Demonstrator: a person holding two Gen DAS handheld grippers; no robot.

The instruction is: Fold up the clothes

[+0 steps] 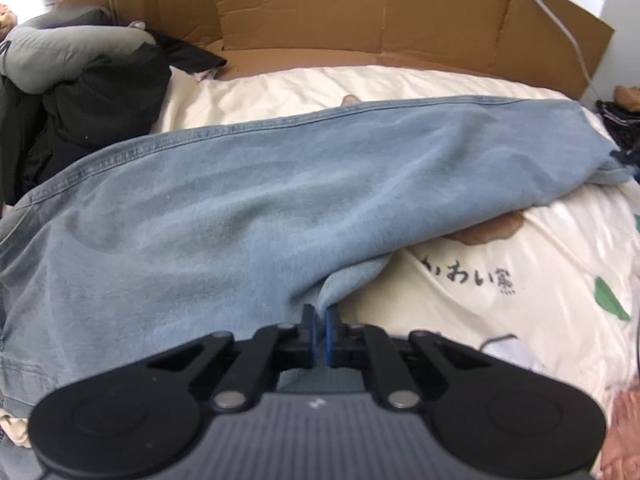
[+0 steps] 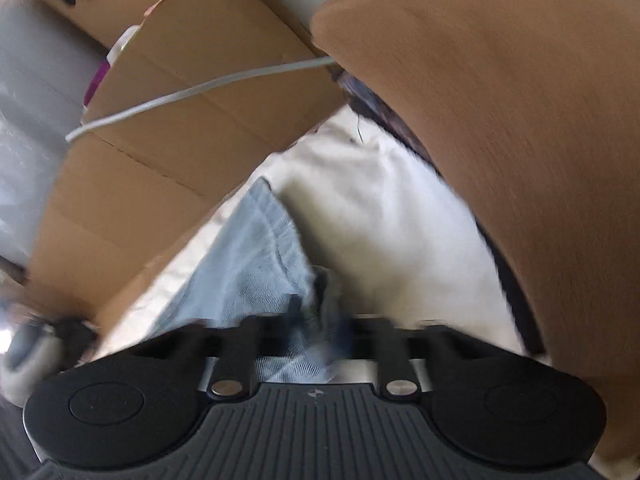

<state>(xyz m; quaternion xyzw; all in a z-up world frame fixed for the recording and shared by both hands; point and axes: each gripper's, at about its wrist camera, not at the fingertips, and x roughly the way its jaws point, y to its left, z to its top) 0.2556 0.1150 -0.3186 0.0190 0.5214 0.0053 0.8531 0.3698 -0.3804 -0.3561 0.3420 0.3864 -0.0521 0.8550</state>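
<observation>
Your left hand-held gripper has its blue pads pressed together on a fold at the near edge of the jeans. The jeans lie stretched across the bed, on the cream sheet with dark printed characters and a green leaf. Their left end runs out of frame; the far right end drapes off toward the bed edge.

Your right hand-held gripper is motion-blurred. Denim sits bunched between its fingers and they look pinched on it, but the pads themselves are hard to make out.

A tan cloth fills the right side of the right wrist view and hides whatever is behind it. Cardboard stands behind the bed, with a white cable crossing it. Dark and grey clothes are piled at far left, partly cut off.
</observation>
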